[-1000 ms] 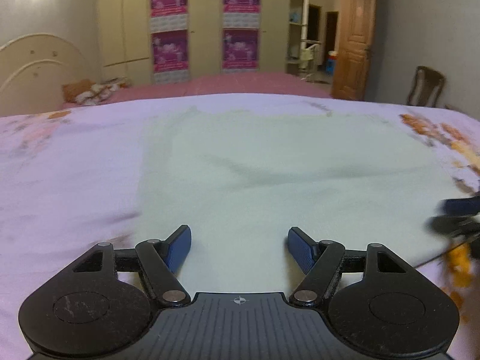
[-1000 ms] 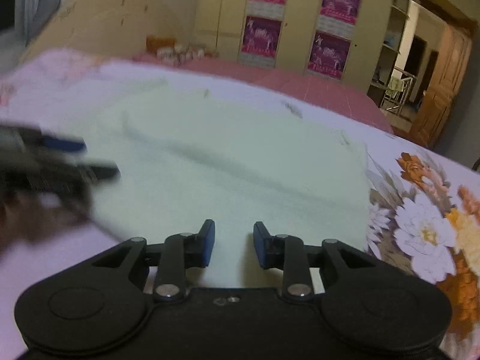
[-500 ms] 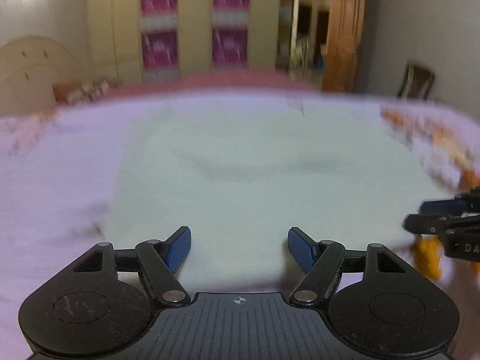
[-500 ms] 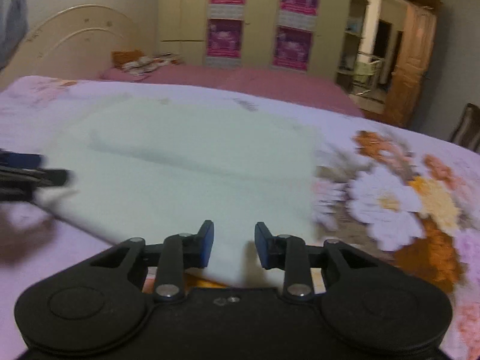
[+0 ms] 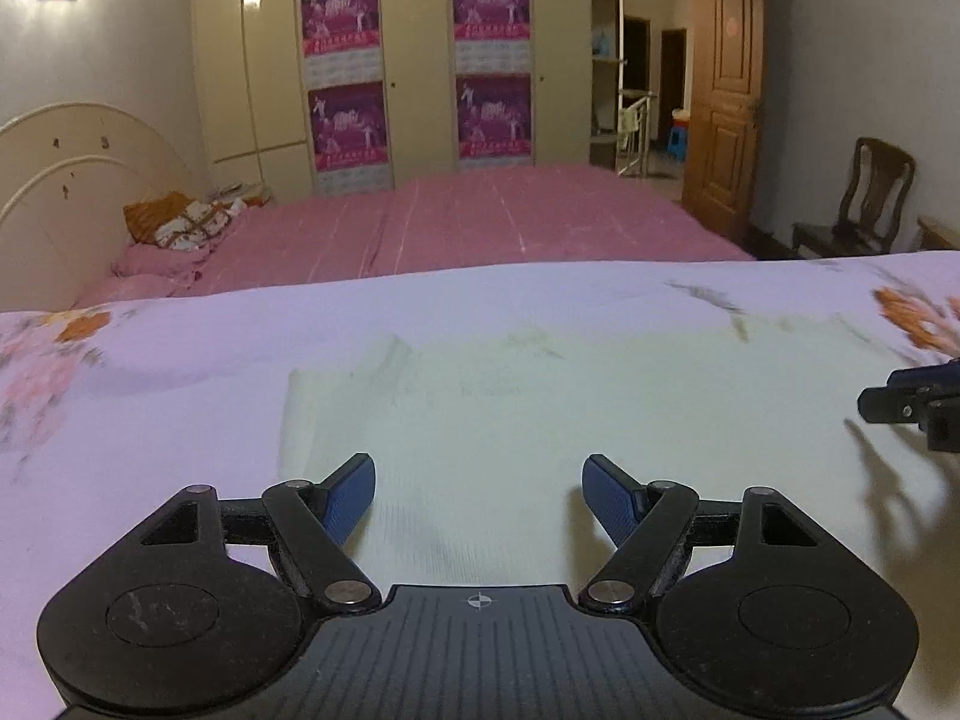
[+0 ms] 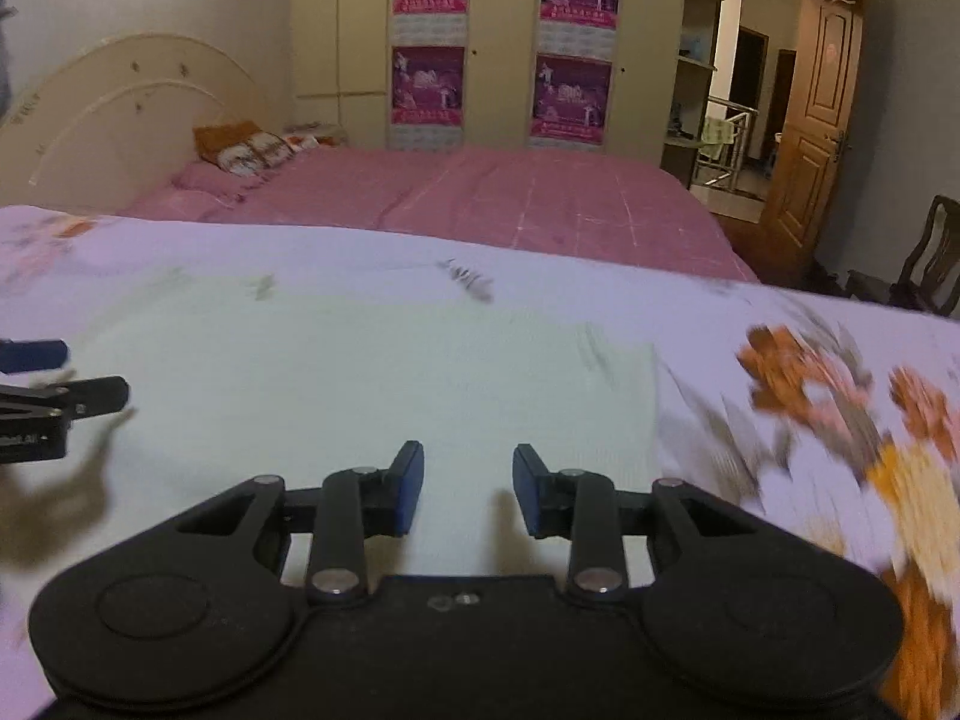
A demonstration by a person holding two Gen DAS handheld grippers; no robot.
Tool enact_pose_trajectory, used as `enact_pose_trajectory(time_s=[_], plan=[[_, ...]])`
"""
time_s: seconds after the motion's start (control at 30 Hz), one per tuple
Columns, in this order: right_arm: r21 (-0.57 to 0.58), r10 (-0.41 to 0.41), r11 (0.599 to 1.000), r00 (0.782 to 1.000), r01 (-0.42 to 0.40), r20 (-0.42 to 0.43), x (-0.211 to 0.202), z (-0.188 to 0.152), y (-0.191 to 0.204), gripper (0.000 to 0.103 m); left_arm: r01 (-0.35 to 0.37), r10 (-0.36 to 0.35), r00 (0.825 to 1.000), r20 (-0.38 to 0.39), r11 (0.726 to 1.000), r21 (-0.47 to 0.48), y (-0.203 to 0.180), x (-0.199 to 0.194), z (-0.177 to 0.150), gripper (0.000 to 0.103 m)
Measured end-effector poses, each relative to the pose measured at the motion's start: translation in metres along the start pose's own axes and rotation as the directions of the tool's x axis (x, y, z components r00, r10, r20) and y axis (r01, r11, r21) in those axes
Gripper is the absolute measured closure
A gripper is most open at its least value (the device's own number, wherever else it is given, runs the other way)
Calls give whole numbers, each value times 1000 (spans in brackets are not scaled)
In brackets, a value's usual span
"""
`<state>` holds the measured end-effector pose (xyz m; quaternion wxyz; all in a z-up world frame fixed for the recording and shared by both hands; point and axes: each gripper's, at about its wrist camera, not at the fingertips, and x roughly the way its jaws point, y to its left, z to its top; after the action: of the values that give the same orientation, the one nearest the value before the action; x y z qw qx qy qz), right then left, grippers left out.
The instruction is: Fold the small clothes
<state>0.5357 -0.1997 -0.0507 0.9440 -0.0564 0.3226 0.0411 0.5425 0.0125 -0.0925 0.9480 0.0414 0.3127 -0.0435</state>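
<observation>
A: What's nearest the cameras?

B: The left hand-held gripper (image 5: 478, 495), its blue pads spread wide with nothing between them, poised over the near part of a pale green cloth (image 5: 570, 414). The right hand-held gripper (image 6: 467, 489) has a narrower gap, also empty, above the same cloth (image 6: 372, 372) near its right side.

A: So neither one grips the cloth?

B: No, both jaws stand apart and the pads press on nothing.

A: Where does the cloth lie?

B: Flat on a bed under a lilac sheet with orange flowers (image 5: 150, 396). Its left edge looks doubled over into a narrow strip. Each gripper shows at the edge of the other's view.

A: And beyond?

B: A second bed with a pink cover (image 5: 480, 222), a cream headboard (image 5: 78, 180), a wardrobe with purple posters (image 5: 414, 60), a wooden door (image 5: 726, 108) and a chair (image 5: 864, 204).
</observation>
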Motion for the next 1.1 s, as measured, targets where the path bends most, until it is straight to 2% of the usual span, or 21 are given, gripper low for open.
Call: enact_pose_trajectory(time_s=[0.2,0.37,0.43,0.53,0.73,0.8,0.93,1.0,1.1], plan=[[-25,4,1000,1000,-5,-23,43,13,12,69,-7,7,1000,-19,1000,-5,8,41,14,27],[1,-69,998,997,69,-30,45,12,-8,64,-13,13,1000,-13,1000,-10,22,48,12,23],[7,-64,998,997,64,-32,46,12,-14,62,-30,29,999,-16,999,-14,22,49,11,19],[-16,-75,997,997,75,-33,44,11,-11,62,-23,22,999,-24,999,-48,28,51,11,19],[-26,-76,997,996,75,-46,45,14,-8,62,-52,51,999,-14,998,-45,26,45,8,19],[-27,-79,997,996,78,-43,40,17,-8,62,-57,57,998,13,998,-40,22,32,11,19],[-33,-52,998,999,52,-10,24,17,0,62,5,-4,997,77,1000,-22,-4,3,8,19],[-43,-30,999,1000,30,-8,19,13,9,62,43,-44,996,73,999,15,-23,-4,1,19],[-84,-7,996,1000,6,-19,16,2,23,61,43,-45,998,33,997,58,-40,0,-12,19]])
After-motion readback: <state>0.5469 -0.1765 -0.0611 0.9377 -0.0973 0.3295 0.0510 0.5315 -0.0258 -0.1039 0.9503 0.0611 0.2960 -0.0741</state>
